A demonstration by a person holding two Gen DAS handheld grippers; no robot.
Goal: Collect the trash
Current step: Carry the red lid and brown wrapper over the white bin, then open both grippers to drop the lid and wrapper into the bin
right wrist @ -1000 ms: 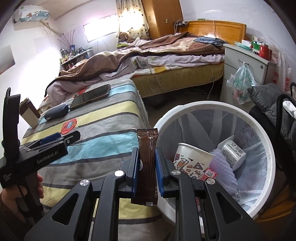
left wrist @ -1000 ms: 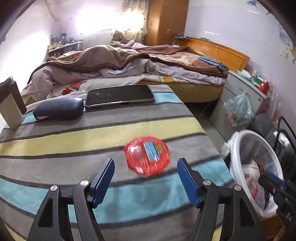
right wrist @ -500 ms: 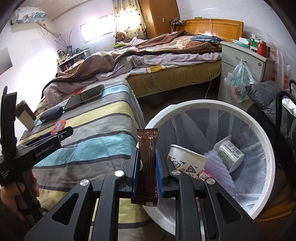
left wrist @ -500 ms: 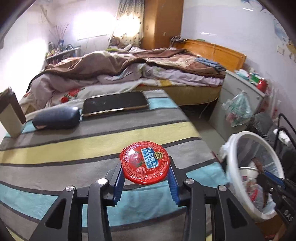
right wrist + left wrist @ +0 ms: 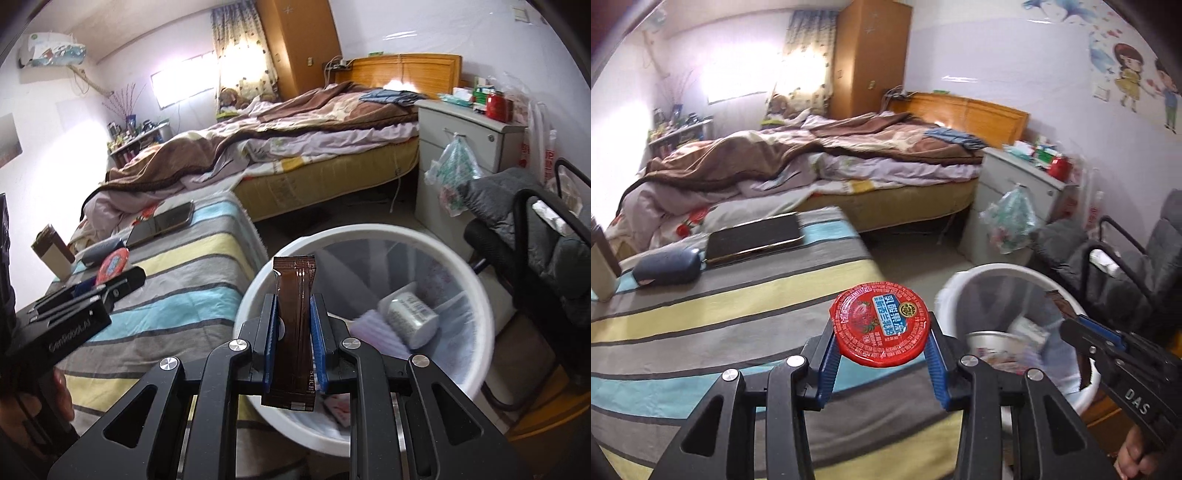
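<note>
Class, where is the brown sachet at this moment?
In the right wrist view, the brown sachet stands upright, pinched in the right tongs, above the white bin's near-left rim.

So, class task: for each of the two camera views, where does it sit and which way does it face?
Left wrist: on the left gripper, looking over its red lid across the striped blanket; a hand shows.
Right wrist: on the right gripper, looking past its brown sachet into the white bin; fingers show.
Shared: bin, blanket, lid.
</note>
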